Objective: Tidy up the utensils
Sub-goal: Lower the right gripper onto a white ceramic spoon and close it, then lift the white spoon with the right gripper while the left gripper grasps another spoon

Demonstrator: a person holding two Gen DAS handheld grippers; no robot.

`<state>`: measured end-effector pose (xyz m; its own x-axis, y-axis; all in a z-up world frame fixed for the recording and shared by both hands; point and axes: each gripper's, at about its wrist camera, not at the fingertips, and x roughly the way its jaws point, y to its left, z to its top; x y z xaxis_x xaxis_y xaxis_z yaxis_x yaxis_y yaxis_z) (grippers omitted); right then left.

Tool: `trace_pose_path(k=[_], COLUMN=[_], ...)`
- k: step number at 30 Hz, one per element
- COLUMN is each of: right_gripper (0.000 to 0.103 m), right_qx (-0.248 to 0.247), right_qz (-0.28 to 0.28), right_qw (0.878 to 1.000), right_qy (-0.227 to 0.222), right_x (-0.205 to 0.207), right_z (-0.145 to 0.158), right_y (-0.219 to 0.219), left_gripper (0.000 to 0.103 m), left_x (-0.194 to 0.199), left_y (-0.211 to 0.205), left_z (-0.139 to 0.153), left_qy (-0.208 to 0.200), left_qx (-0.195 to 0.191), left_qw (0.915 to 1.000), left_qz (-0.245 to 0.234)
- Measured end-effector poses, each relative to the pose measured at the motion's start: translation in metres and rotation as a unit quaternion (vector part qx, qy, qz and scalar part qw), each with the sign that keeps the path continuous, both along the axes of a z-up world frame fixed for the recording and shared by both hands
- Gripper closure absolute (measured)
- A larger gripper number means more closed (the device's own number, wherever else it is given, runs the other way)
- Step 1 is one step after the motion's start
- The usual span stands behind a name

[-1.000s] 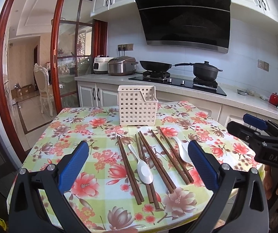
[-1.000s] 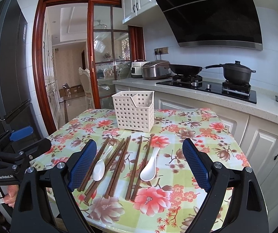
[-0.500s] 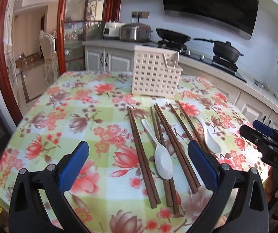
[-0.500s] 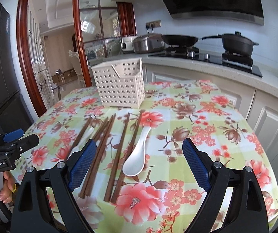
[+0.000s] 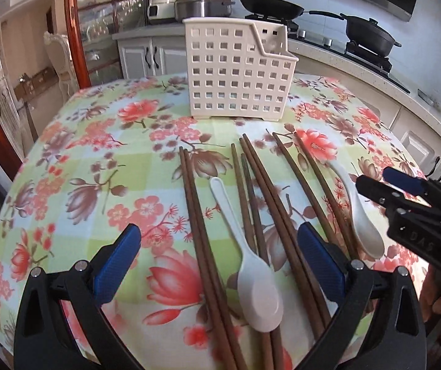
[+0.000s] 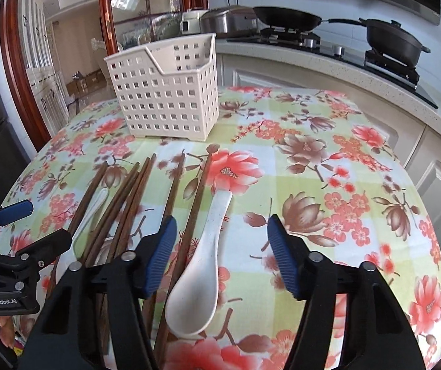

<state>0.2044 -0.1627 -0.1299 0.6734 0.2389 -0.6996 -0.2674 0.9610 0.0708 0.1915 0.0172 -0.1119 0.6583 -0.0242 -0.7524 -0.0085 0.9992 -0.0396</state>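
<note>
Several brown chopsticks (image 5: pixel 202 222) and two white spoons lie side by side on the floral tablecloth (image 5: pixel 97 169), in front of a white perforated basket (image 5: pixel 238 74). My left gripper (image 5: pixel 218 237) hangs open low over the left spoon (image 5: pixel 251 265) and the chopsticks beside it. In the right wrist view my right gripper (image 6: pixel 222 225) is closing. The handle of the right spoon (image 6: pixel 202 265) and one chopstick (image 6: pixel 192 215) lie below and between its pads, untouched. The basket (image 6: pixel 165 92) stands behind them. Each gripper also shows at the edge of the other's view.
Behind the table runs a counter with a stove and black pans (image 5: pixel 368 35) and rice cookers (image 5: pixel 202 6). White cabinets (image 6: pixel 436 178) stand close on the right. A red-framed doorway (image 5: pixel 75 30) opens on the left. A hand (image 5: pixel 439 296) holds the right gripper.
Both grippers have come forward and down over the utensils, which now fill the lower views. The right gripper's jaws have narrowed; the left's stay wide.
</note>
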Motion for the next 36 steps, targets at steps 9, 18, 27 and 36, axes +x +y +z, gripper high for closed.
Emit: trace_pose_path(k=[9,18,27,36], right_gripper=[0.065,0.072,0.085,0.085], right_qx=[-0.016,-0.048,-0.028,-0.014], right_qz=[-0.008,-0.002,0.001,0.003], right_qw=[0.999,0.996,0.996,0.997], right_qy=[0.049,0.081,0.082,0.080], right_x=[0.029,0.045,0.046,0.048], right_z=[-0.014,-0.021,-0.024,-0.025], right_y=[0.008,0.021,0.017,0.013], left_gripper=[0.029,0.052,0.078,0.083], left_x=[0.022,0.038,0.050,0.050], left_y=[-0.001,-0.004,-0.002,-0.009], left_z=[-0.009,-0.011,-0.014,-0.022], left_qy=[0.031,0.058,0.073,0.086], left_qx=[-0.026,-0.048,-0.041,-0.024], left_qw=[0.9992,0.9970,0.9965,0.9959], left_qz=[-0.004,-0.015,-0.010,-0.012])
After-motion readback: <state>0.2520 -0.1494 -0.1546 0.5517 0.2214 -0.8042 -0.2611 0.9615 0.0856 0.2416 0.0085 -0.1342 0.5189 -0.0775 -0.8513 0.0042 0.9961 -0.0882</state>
